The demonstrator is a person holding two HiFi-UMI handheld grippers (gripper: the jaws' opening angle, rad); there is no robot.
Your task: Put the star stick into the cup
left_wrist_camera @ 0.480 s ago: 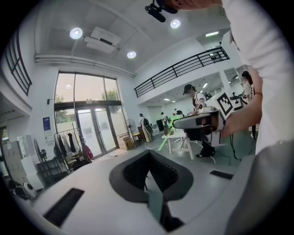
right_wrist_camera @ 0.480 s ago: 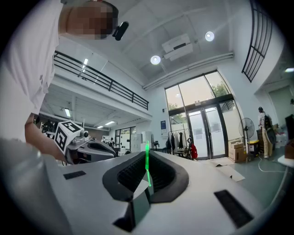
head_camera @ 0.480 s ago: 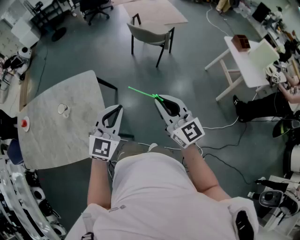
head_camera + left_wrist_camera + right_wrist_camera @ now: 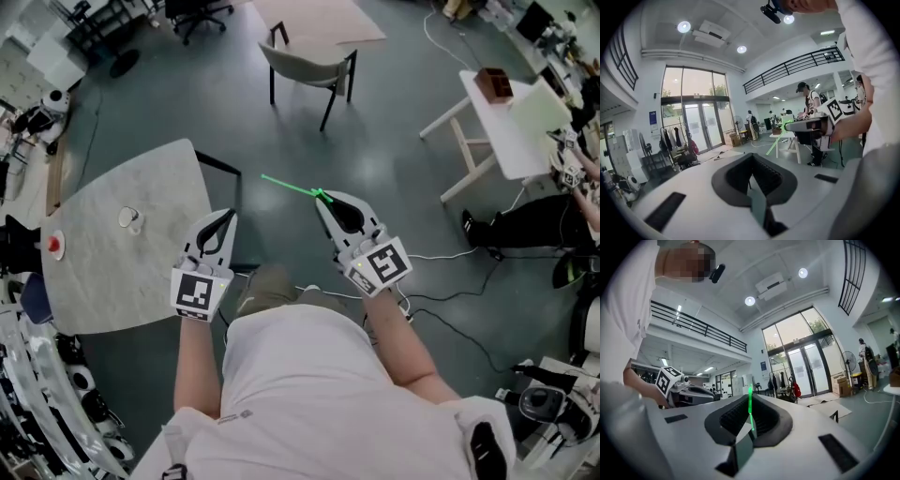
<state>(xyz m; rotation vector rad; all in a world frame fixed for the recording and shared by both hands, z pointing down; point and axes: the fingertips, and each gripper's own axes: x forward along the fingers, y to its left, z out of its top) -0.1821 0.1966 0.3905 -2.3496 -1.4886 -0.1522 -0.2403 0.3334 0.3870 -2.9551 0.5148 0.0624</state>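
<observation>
Gripping the green star stick (image 4: 286,185), right hand-held gripper (image 4: 322,195) clenched, left hand-held gripper (image 4: 229,215) closed empty, cup (image 4: 128,219) on table (image 4: 141,272).

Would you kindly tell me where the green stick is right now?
The green stick is near the head view's centre, clamped in the right tongs, sticking out over the floor, right of the table with the cup.

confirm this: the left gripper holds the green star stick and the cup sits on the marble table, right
Wrong gripper. The right gripper holds the green star stick, its jaws closed on it, as the right gripper view shows; the left gripper holds nothing. The cup does sit on the marble table.
</observation>
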